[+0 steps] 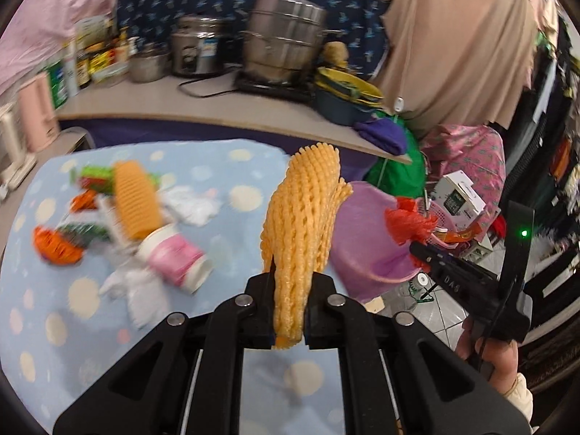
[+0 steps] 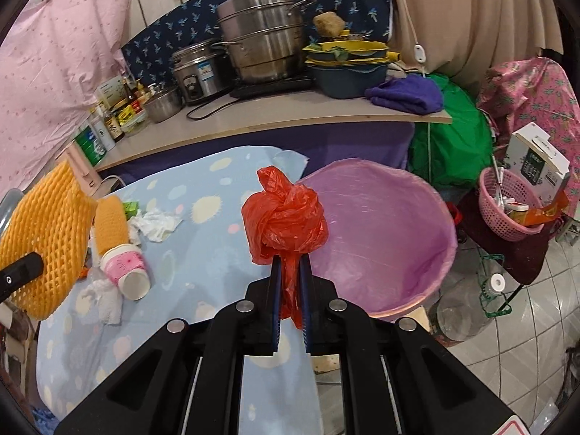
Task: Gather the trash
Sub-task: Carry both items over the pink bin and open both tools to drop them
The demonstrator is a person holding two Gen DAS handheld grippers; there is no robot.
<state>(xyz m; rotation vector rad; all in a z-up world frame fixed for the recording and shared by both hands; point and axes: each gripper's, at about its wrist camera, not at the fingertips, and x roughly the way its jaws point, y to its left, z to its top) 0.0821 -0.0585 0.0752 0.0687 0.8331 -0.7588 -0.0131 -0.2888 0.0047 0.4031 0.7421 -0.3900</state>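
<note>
My left gripper is shut on an orange foam fruit net and holds it up above the blue dotted cloth; the net also shows in the right wrist view. My right gripper is shut on a knotted red plastic bag, just left of the pink-lined trash bin. The bin and the red bag show at the right in the left wrist view. On the cloth lie a pink paper cup, a second foam net, white tissues and wrappers.
A counter behind the table carries steel pots, a rice cooker, bottles and a purple towel. A pink basket, a box and a green bag stand right of the bin. Tiled floor with a large clear bottle lies lower right.
</note>
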